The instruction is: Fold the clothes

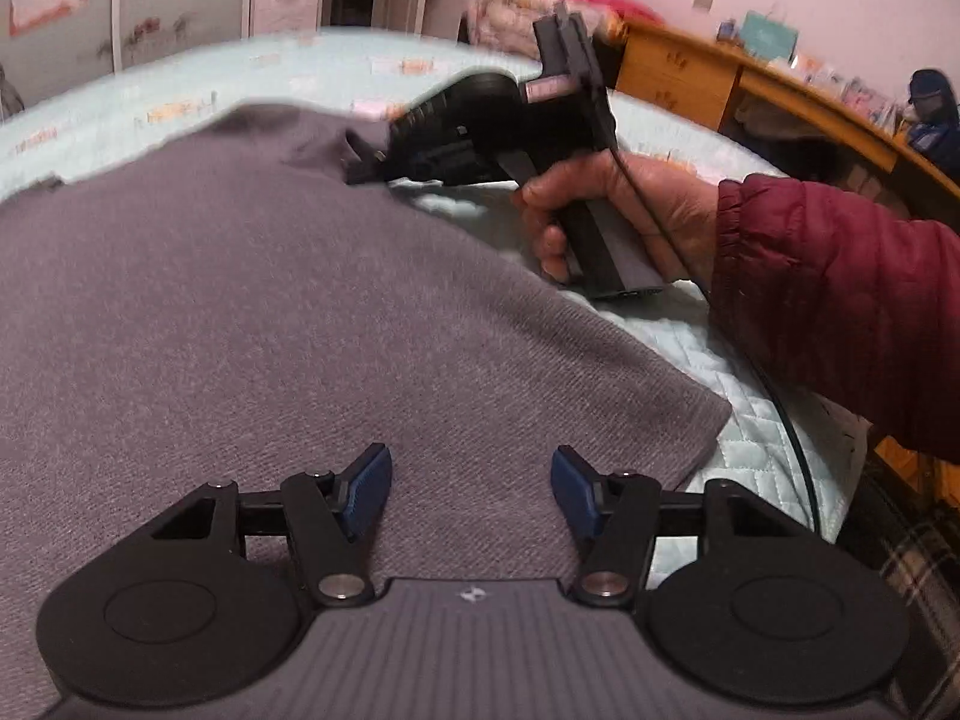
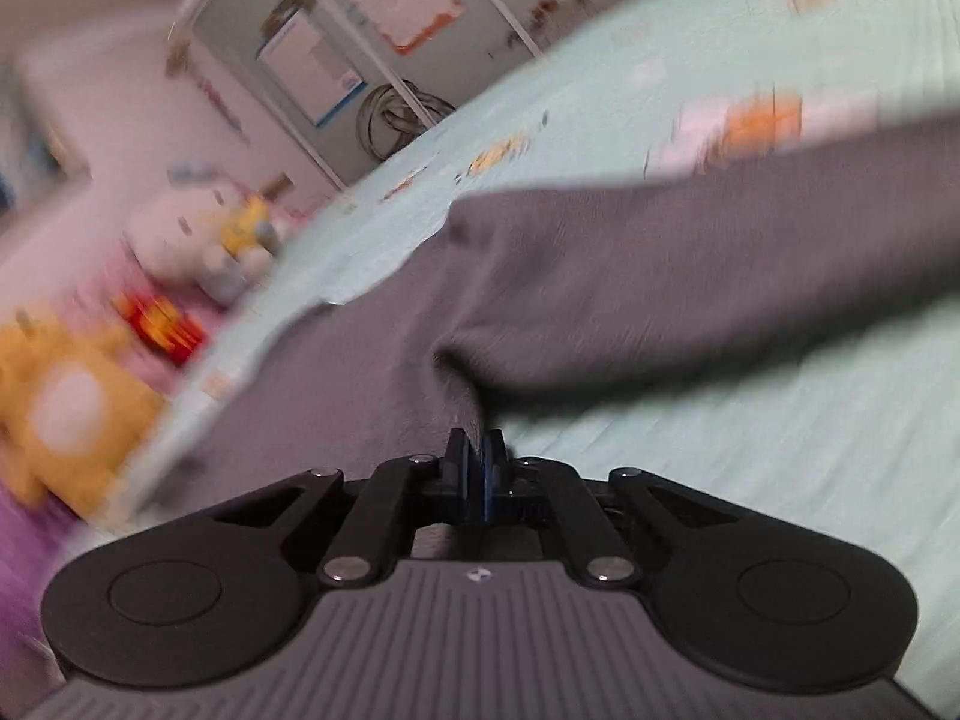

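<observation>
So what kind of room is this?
Probably a bedroom: a bed with a pale green quilted cover, soft toys beside it, and a wooden desk by the wall.

Dim indoor light, heavy motion blur in right wrist view, fisheye bending w/ dark corners

Both wrist views low, close over shared grey garment (image 1: 270, 300)

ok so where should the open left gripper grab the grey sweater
Best bet is the hem corner of the grey sweater, approached from the near right side. That corner lies flat on the bedspread, close to the open left gripper. The right gripper already pinches the cloth farther up.
</observation>
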